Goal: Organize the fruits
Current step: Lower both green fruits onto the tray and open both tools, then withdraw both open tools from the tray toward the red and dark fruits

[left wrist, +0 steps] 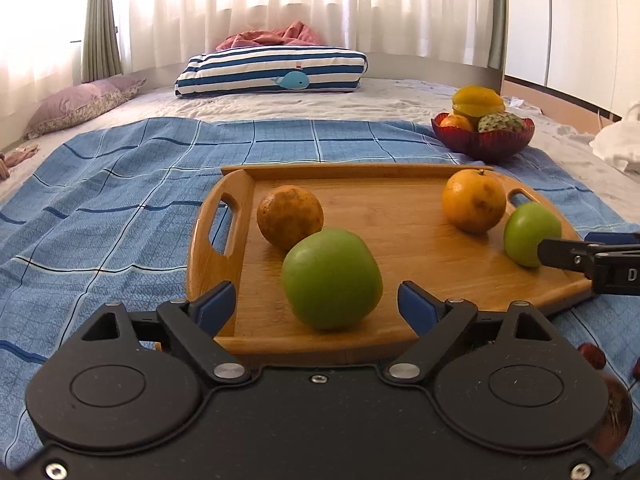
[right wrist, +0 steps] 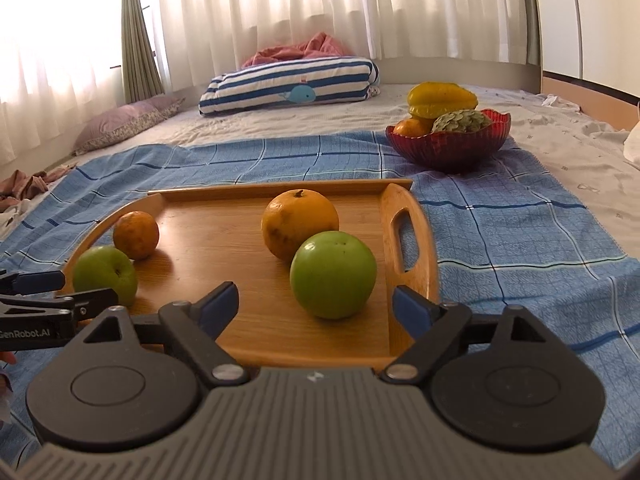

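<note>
A wooden tray (left wrist: 400,240) (right wrist: 224,248) lies on a blue checked cloth and holds two oranges and two green apples. My left gripper (left wrist: 316,292) is open, and the near green apple (left wrist: 332,278) rests on the tray between its fingertips with gaps on both sides. Behind that apple sits a mottled orange (left wrist: 290,216). My right gripper (right wrist: 315,296) is open too, around the other green apple (right wrist: 334,274) without touching it; a larger orange (right wrist: 300,222) sits just behind. Each gripper shows at the edge of the other's view.
A red glass bowl (left wrist: 484,140) (right wrist: 448,148) with a starfruit (right wrist: 442,100), a custard apple and an orange stands beyond the tray's far right corner. A striped whale cushion (left wrist: 272,68) and a purple pillow (left wrist: 80,104) lie farther back on the bed, below the curtains.
</note>
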A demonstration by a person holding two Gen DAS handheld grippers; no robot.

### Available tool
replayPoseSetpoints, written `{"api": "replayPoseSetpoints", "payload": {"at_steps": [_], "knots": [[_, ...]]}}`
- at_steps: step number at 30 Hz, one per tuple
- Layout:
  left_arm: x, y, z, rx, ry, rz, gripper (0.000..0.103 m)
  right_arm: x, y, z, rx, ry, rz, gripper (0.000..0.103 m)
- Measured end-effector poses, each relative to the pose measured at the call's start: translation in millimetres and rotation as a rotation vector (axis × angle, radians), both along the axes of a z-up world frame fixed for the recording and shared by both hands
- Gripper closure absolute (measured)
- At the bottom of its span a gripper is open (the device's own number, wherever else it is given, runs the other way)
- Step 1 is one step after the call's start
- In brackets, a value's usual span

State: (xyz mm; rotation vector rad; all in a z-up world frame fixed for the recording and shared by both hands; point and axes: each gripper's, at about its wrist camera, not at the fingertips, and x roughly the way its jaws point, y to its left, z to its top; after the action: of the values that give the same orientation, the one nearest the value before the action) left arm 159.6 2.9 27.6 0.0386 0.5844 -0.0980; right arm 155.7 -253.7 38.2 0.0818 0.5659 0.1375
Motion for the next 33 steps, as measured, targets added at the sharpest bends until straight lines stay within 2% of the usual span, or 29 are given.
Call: {"api": "replayPoseSetpoints", "payload": {"at_steps": [10,13,24,33], "knots": [[-34.5,1.7,4.8,-0.06,-0.035,-0.03,0.012,-38.4,-10.3,3.3,0.034,-0.055,-0.018,0.005],[-46.8,1.5,6.8,-0.064,-0.051,-0.045,0.007,-50.6,-12.1,1.8,0.049,-0.071,-0.016,0.001],[-89.9,-0.7,8.1,-0.094,-0.097,-0.1,0.004,-93.5,-8.1,-4.2,0.076,-0.143,-0.012,0.0],[-108.7,5.2,-2.4,-0.097,-0.092,-0.106,0.002,-128.2,9.0,-13.2,-0.037,-0.191,0.022,0.0]]}}
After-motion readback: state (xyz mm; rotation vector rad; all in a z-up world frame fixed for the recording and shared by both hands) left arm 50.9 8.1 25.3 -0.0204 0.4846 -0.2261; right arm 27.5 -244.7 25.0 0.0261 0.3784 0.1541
